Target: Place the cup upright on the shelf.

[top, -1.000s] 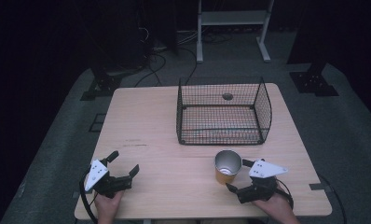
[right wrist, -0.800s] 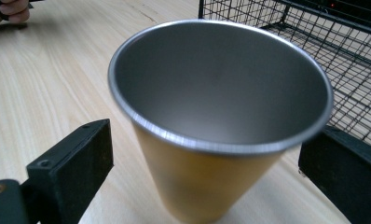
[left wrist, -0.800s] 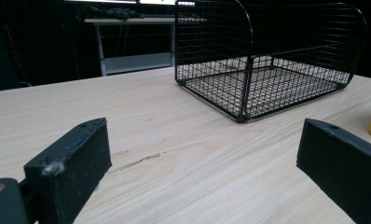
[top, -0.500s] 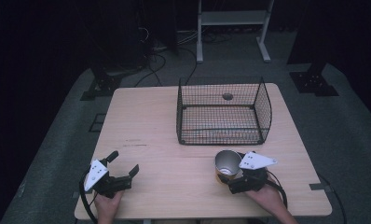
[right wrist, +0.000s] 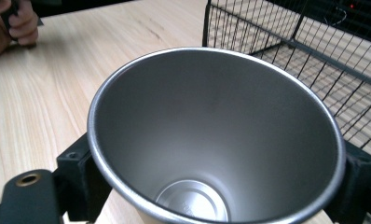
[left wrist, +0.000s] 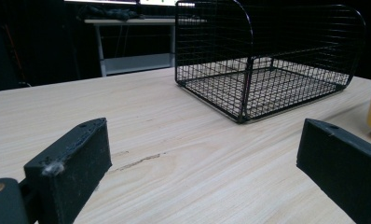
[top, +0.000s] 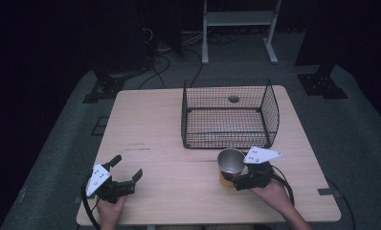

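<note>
On the pale, wood-grained worktop (top: 179,143), the right gripper (top: 241,179) has its black jaws set on either side of a tapered steel cup (top: 230,163), which has a smooth brushed inside, a rolled rim and a yellowish outer wall, standing upright just in front of the basket. The black wire-mesh basket (top: 227,115), boxy with rounded corners, sits toward the far side. The left gripper (top: 126,177), with blocky matte jaws spread wide and empty, rests near the worktop's front-left edge.

1. Left gripper (top: 126,173): held low near the table's front-left edge, jaws spread wide, nothing between them.
2. Right gripper (top: 234,177): jaws set either side of a cup (top: 230,163), against its wall.
</note>
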